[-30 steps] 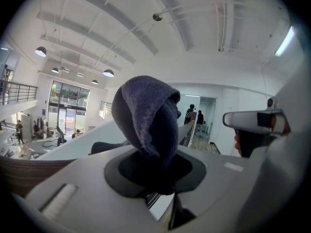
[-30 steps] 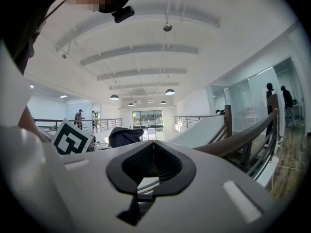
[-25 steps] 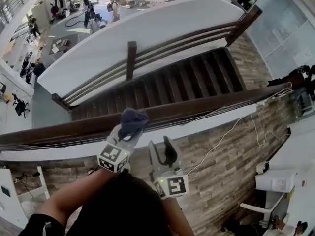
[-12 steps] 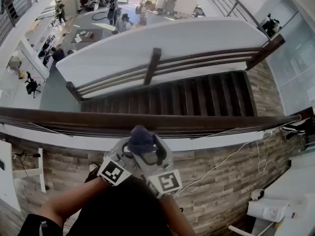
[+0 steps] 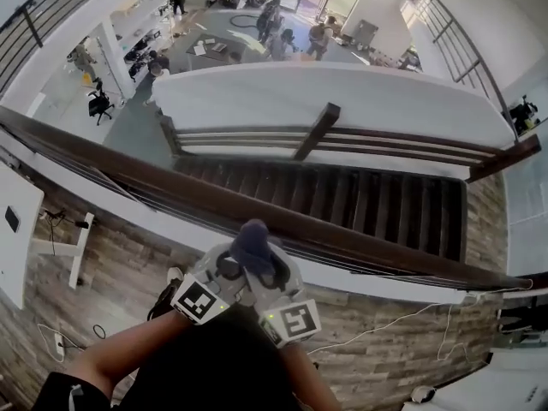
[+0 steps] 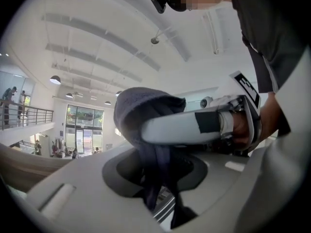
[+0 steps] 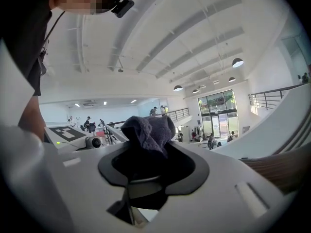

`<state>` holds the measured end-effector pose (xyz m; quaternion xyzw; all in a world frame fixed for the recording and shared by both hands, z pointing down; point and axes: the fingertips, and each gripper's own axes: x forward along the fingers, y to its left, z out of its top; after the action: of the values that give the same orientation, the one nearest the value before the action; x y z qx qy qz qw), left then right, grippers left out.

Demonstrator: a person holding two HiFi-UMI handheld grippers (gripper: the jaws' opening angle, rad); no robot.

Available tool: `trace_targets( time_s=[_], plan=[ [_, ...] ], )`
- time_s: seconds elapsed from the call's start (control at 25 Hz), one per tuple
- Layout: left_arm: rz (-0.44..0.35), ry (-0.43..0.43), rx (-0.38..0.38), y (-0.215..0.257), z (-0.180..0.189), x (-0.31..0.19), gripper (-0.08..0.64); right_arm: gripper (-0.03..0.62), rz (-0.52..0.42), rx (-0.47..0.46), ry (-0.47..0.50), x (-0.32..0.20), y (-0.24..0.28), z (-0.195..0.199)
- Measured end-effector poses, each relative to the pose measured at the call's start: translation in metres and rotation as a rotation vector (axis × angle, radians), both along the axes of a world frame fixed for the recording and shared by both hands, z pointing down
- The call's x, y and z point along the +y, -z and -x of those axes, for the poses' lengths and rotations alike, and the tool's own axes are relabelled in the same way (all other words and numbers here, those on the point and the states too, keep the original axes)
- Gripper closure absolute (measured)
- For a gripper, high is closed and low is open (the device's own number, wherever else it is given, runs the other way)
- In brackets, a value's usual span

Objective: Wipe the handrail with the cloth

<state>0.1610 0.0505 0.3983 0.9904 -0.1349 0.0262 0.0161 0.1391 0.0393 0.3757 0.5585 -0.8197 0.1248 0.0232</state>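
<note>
A dark blue cloth (image 5: 253,242) is bunched just on the near side of the long brown handrail (image 5: 377,251), which runs from upper left to lower right. My left gripper (image 5: 233,262) is shut on the cloth (image 6: 146,113), which hangs down between its jaws. My right gripper (image 5: 271,265) presses in from the right, side by side with the left. Its jaws have just been closing with the cloth (image 7: 148,129) between them, and they now hold it. One right finger (image 6: 194,125) lies across the cloth in the left gripper view.
Beyond the handrail a dark wooden staircase (image 5: 360,199) drops to a lower floor where people stand. A second railing (image 5: 317,135) lines its far side. A white cable (image 5: 402,315) trails over the wood-plank floor (image 5: 111,268). White furniture (image 5: 17,229) stands at the left.
The right gripper has come up from below right to meet the left one at the cloth. The head view has swung, so the handrail now slopes down to the right.
</note>
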Motion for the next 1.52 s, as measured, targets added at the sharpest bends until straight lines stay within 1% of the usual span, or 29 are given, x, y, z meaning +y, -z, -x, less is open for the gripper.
trace_targets(
  time_s=[0.16,0.24,0.36,0.44,0.52,0.64,0.76,0.84,0.92,1.04,1.16,1.24,1.32,1.44,1.52],
  plan=[
    [0.043,0.058,0.022,-0.002,0.023,-0.01,0.424,0.47,-0.037,-0.01,0.025,-0.011,0.008,0.018],
    [0.051,0.084,0.033,0.0,0.033,-0.014,0.408,0.482,-0.057,-0.022,0.001,-0.017,0.013,0.017],
    [0.056,0.12,0.051,0.0,0.051,-0.018,0.407,0.492,-0.078,-0.02,-0.049,-0.026,0.015,0.008],
    [0.069,0.161,0.073,-0.001,0.069,-0.02,0.41,0.495,-0.089,-0.016,-0.07,-0.031,0.015,0.006],
    [0.097,0.24,0.104,-0.001,0.094,-0.026,0.438,0.495,-0.094,-0.013,-0.069,-0.036,0.013,0.008],
    [0.122,0.362,0.123,-0.003,0.135,-0.04,0.561,0.495,-0.091,-0.005,-0.043,-0.045,0.006,0.023],
    [0.132,0.441,0.132,-0.008,0.174,-0.057,0.561,0.494,-0.104,0.014,-0.03,-0.053,-0.003,0.051],
    [0.141,0.482,0.142,-0.01,0.197,-0.069,0.561,0.494,-0.114,0.015,-0.03,-0.06,-0.006,0.074],
    [0.137,0.513,0.136,-0.009,0.219,-0.081,0.561,0.494,-0.116,0.022,-0.03,-0.067,-0.01,0.097],
    [0.135,0.542,0.125,-0.006,0.243,-0.102,0.561,0.492,-0.125,0.061,-0.056,-0.078,-0.018,0.121],
    [0.155,0.539,0.109,-0.007,0.264,-0.116,0.561,0.492,-0.167,0.075,-0.1,-0.091,-0.017,0.143],
    [0.169,0.542,0.099,-0.012,0.282,-0.122,0.561,0.492,-0.203,0.103,-0.11,-0.098,-0.023,0.16],
    [0.177,0.538,0.107,-0.016,0.301,-0.127,0.561,0.493,-0.231,0.133,-0.104,-0.108,-0.035,0.182],
    [0.181,0.493,0.138,-0.012,0.325,-0.129,0.561,0.492,-0.223,0.148,-0.076,-0.123,-0.063,0.22],
    [0.18,0.481,0.118,-0.014,0.344,-0.132,0.561,0.492,-0.209,0.166,-0.052,-0.134,-0.083,0.248]
  ],
)
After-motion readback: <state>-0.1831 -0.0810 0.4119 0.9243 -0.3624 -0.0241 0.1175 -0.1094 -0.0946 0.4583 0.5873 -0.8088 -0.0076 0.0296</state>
